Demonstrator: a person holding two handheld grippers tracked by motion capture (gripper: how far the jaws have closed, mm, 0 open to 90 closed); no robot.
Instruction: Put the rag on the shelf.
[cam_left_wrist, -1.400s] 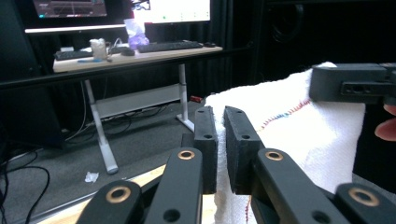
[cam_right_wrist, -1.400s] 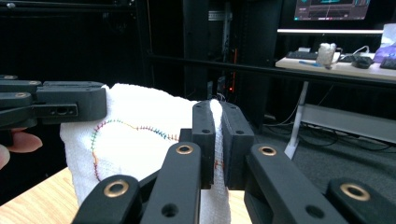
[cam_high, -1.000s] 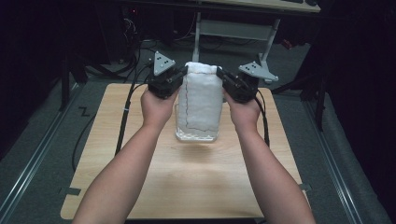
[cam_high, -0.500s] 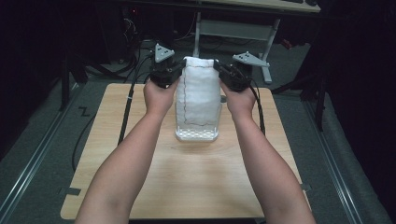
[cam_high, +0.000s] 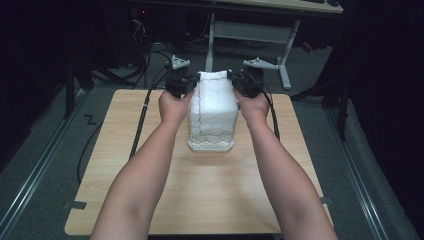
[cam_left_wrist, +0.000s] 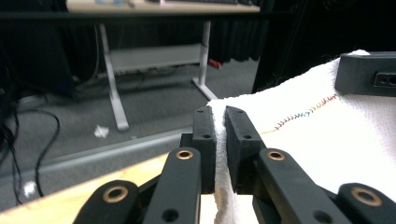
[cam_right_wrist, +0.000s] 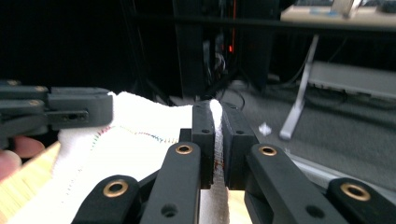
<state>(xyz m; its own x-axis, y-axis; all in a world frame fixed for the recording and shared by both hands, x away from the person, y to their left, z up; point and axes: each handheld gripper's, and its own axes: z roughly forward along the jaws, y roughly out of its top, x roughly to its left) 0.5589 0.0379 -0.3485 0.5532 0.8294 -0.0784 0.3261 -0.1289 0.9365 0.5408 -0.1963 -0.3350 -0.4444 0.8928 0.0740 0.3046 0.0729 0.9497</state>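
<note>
Upper centre of the high view, a white towel (cam_high: 212, 112) hangs over the table (cam_high: 150, 200), its lower edge on the wood. Left gripper (cam_left_wrist: 220, 122) and right gripper (cam_right_wrist: 216, 117) each pinch a top corner, jaws clenched on the cloth. It looks light, soft and floppy; corners give the surest hold.
</note>
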